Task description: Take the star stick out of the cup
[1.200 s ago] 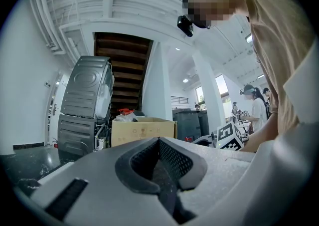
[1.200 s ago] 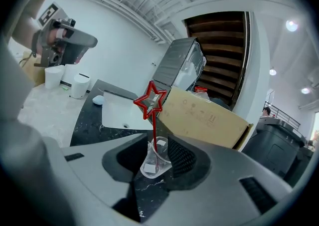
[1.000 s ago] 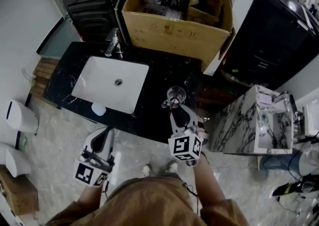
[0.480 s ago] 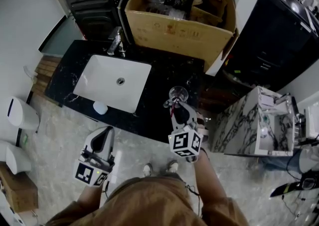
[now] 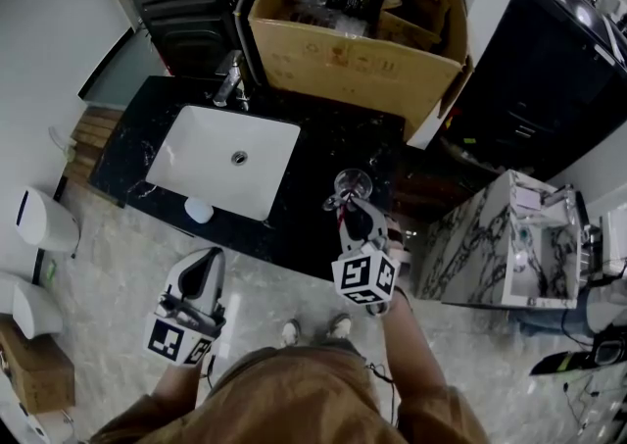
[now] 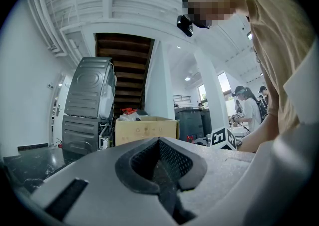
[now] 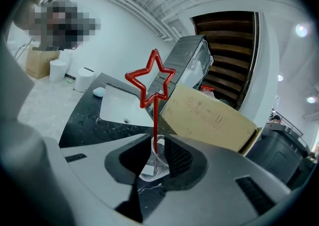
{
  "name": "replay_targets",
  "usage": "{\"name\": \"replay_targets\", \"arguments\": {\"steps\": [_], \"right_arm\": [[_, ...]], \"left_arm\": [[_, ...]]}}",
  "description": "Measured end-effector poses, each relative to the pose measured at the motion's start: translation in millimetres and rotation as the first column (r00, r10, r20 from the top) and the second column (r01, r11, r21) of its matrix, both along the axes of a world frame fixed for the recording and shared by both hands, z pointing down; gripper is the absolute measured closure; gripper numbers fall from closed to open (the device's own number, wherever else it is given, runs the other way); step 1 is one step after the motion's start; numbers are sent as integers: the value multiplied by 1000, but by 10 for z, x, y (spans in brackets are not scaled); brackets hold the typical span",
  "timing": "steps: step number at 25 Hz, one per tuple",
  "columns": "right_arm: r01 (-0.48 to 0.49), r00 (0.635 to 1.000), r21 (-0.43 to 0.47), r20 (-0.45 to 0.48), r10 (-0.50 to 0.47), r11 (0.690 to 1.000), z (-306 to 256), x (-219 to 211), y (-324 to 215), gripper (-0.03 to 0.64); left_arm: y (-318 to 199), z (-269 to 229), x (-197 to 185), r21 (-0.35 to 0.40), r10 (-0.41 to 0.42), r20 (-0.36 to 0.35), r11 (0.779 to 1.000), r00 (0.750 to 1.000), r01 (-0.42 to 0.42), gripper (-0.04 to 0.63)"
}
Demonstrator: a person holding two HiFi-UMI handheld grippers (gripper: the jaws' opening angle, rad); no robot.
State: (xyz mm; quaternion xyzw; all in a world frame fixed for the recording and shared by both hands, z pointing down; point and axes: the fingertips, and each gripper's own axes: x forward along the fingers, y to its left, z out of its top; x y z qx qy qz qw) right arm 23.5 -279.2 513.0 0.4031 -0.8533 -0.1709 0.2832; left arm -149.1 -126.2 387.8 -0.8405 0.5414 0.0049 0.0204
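My right gripper (image 7: 155, 146) has just been closing its jaws. They stand narrowed now, with the thin red stem of the star stick (image 7: 155, 120) upright in the gap between them. The ribbed pads (image 7: 177, 158) look a hair off the stem on either side, so I don't call this a grip yet.

Just below and beyond the jaws sits the clear cup (image 7: 151, 169). The stick rises out of it, and the open red star stands well above my fingertips.

The way to do this well, I reckon: finish the squeeze on the stem alone, above the cup's rim, so the pads never catch the thin wall. Keep the stem centred on the pads, or it may twist out sideways. Then lift straight up along the stick's own line until the foot clears the rim. A slanted pull could tip that light cup over.

The cup stands on the black counter (image 5: 323, 143), towards its near right part. The white sink (image 5: 220, 163) lies to the left and a cardboard box (image 5: 353, 50) at the far side.

My left gripper (image 6: 159, 142) hangs off the near edge, low and left, jaws together on nothing.
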Motion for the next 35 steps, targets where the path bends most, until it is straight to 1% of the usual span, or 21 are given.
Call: {"name": "replay_targets", "arguments": {"steps": [12, 16, 21, 32, 35], "right_arm": [[5, 1000, -4, 0, -5, 1000, 24, -13, -37, 557], [7, 1000, 1, 3, -7, 1000, 14, -28, -39, 573], [-4, 1000, 31, 29, 3, 1000, -63, -4, -52, 597], [0, 999, 18, 51, -1, 1000, -74, 13, -30, 601], [-5, 998, 14, 70, 4, 1000, -103, 31, -20, 603]], "left_arm": [[13, -9, 9, -2, -9, 1, 1000, 1000, 9, 594], [17, -13, 0, -2, -12, 1, 1000, 1000, 12, 594], [26, -18, 0, 0, -16, 2, 1000, 1000, 16, 594], [65, -37, 21, 5, -19, 0, 1000, 1000, 19, 594], [83, -43, 25, 7, -18, 1, 1000, 1000, 18, 594]]}}
